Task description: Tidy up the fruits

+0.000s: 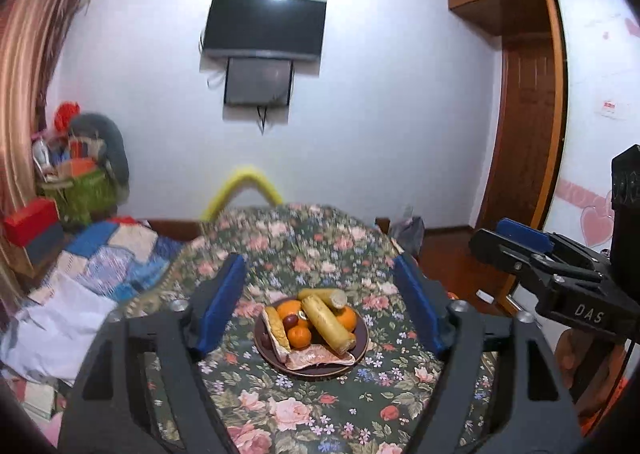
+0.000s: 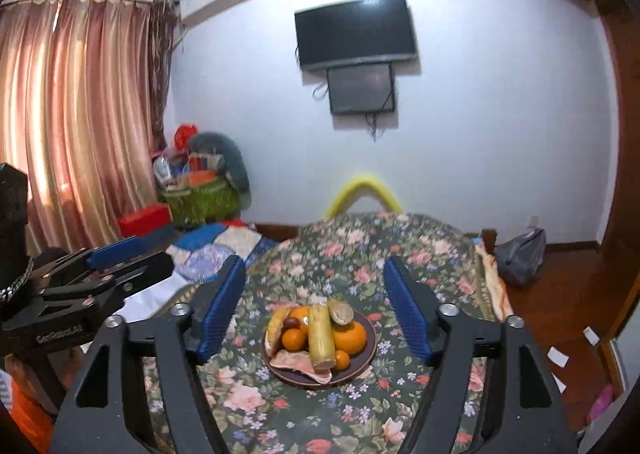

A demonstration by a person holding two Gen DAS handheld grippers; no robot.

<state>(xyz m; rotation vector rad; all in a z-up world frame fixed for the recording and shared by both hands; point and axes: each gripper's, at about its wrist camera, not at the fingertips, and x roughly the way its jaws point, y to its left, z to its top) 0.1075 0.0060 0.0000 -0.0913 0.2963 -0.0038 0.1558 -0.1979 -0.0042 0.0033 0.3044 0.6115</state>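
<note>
A dark brown plate rests on a floral bedspread. It holds several oranges, two corn cobs, a dark red fruit, a yellow banana-like piece and a pinkish peel. My left gripper hangs open above the bed, nothing between its blue pads. My right gripper is open and empty too. Each gripper shows in the other's view: the right gripper at the right, the left gripper at the left.
A patchwork blanket and white cloth lie left of the bedspread. A green basket of clutter and a red box stand by the curtain. A grey bag sits on the wooden floor at right.
</note>
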